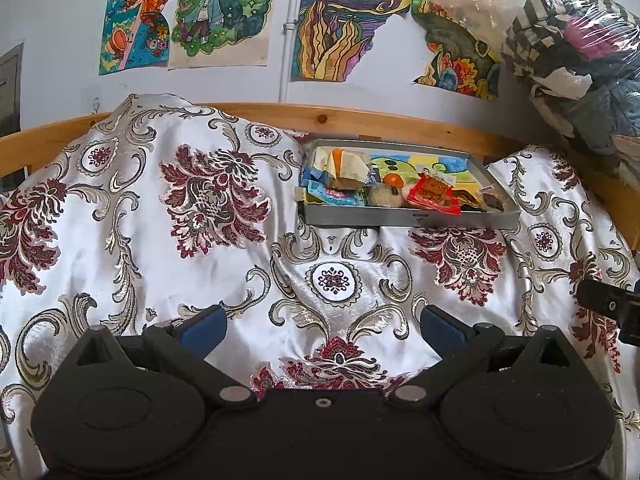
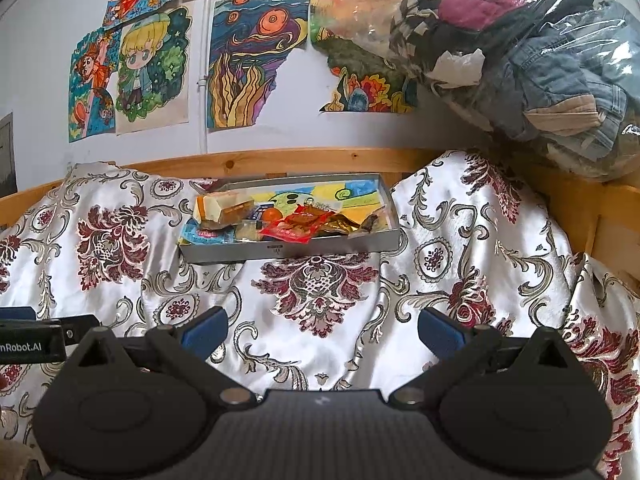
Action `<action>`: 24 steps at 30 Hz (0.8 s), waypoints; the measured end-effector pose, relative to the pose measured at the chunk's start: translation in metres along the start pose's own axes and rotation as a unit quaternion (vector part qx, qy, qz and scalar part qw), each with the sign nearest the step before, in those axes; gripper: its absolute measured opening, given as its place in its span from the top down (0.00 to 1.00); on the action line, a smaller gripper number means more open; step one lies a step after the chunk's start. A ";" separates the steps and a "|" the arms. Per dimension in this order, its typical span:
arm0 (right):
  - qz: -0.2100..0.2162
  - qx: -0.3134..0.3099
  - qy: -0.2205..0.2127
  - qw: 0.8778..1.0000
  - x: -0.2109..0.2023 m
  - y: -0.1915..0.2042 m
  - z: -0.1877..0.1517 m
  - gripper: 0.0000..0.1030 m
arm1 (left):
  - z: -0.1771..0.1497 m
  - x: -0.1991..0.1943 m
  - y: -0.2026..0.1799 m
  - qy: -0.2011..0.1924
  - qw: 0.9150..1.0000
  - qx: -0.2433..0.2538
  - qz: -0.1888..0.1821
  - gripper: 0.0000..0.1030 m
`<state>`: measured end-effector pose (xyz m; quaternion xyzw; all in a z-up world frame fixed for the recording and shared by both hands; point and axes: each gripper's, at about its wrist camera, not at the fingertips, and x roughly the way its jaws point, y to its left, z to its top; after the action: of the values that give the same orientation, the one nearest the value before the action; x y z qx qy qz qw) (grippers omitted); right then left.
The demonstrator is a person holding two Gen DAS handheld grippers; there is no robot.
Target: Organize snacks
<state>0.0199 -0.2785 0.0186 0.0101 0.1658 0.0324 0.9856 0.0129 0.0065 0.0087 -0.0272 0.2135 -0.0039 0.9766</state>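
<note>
- Left wrist view: the left gripper hangs over the patterned bedcover with its blue-padded fingers spread wide and nothing between them.
- Ahead of this gripper and a little to its right, a shallow grey metal tray sits on the bedcover, near the wooden bed rail.
- The snacks lie piled inside the tray: a red packet toward the right, an orange round item behind it, a light blue packet at the left front and a pale yellow wrapper at the back left.
- At the far right edge, part of the right gripper shows, well apart from the tray.
- Right wrist view: the right gripper is likewise released, its fingers wide apart and empty above the bedcover.
- The tray lies ahead and slightly to the left of this gripper, with the red packet near its front wall and an orange-and-white box at its left end.
- The left gripper peeks in at the left edge.
- A clear bag of folded clothes rests up to the right, and coloured drawings hang on the wall behind.
</note>
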 end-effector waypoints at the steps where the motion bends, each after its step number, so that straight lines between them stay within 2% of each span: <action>1: 0.000 0.001 0.000 1.000 0.000 0.000 -0.001 0.00 | 0.000 0.000 0.000 0.000 1.000 -0.001 0.000 0.01; 24: -0.002 0.004 0.003 1.000 0.001 -0.002 -0.002 0.00 | 0.001 -0.001 0.004 -0.005 1.000 -0.003 0.001 0.01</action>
<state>0.0205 -0.2803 0.0162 0.0141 0.1686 0.0297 0.9851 0.0123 0.0105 0.0103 -0.0299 0.2090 -0.0022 0.9775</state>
